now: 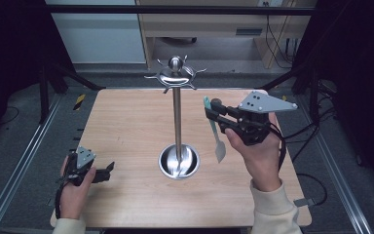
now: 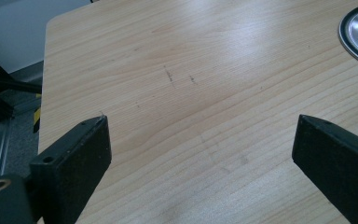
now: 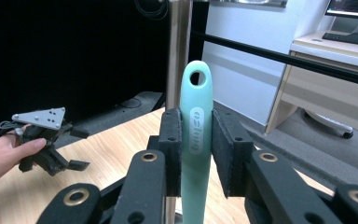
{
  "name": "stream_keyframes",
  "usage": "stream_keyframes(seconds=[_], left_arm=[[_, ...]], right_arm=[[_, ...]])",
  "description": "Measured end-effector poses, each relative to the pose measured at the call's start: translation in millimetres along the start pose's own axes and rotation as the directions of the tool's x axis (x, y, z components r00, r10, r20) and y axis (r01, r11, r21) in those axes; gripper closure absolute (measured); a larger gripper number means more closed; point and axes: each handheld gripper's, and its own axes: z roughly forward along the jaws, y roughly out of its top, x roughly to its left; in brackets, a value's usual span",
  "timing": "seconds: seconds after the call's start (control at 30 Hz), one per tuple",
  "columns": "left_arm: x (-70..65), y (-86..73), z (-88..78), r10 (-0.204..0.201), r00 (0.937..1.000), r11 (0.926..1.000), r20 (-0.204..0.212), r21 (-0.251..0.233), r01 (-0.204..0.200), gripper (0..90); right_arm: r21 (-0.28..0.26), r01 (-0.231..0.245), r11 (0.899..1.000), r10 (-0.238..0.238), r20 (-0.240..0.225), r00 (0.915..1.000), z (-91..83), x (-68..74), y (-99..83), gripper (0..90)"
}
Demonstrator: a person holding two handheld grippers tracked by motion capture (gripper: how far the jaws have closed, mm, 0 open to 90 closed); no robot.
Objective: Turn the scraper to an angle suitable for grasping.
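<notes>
Mint-handled knife (image 1: 215, 127), hanging blade-down, beside steel stand (image 1: 177, 117)

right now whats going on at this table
A person holds a gripper in each hand. The right gripper is shut on the green handle of a utensil, which hangs blade-down in the air beside the metal stand at the middle of the table. The left gripper sits open and low over the near left corner, holding nothing.

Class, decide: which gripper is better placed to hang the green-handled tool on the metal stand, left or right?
Right. The right gripper holds the tool upright beside the stand; the left gripper is open, low at the table's near edge.
</notes>
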Motion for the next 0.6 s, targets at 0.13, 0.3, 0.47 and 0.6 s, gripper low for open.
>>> stream_keyframes(seconds=[0.13,0.3,0.47,0.6], left_arm=[[1.5,-1.4,-1.1,-0.002,1.0,1.0,-0.007,0.003,0.002,4.2],[2.7,-1.8,-2.4,0.0,0.9999,1.0,-0.015,0.004,0.0,4.2],[3.0,-2.4,-3.5,-0.004,0.9998,1.0,-0.017,0.001,0.004,4.2],[3.4,-2.5,-3.0,-0.003,0.9998,1.0,-0.018,0.005,0.003,4.2]], right_arm=[[0.004,0.012,1.0,-0.012,-0.007,0.9999,-0.3,3.2,3.2,74.4],[-0.011,0.011,1.0,-0.011,-0.005,0.9999,-2.9,4.8,7.6,74.4],[-0.025,0.005,1.0,-0.005,-0.003,1.0,-10.7,5.6,12.3,74.4],[-0.027,0.008,1.0,-0.008,-0.001,1.0,-11.2,7.6,16.3,74.4]])
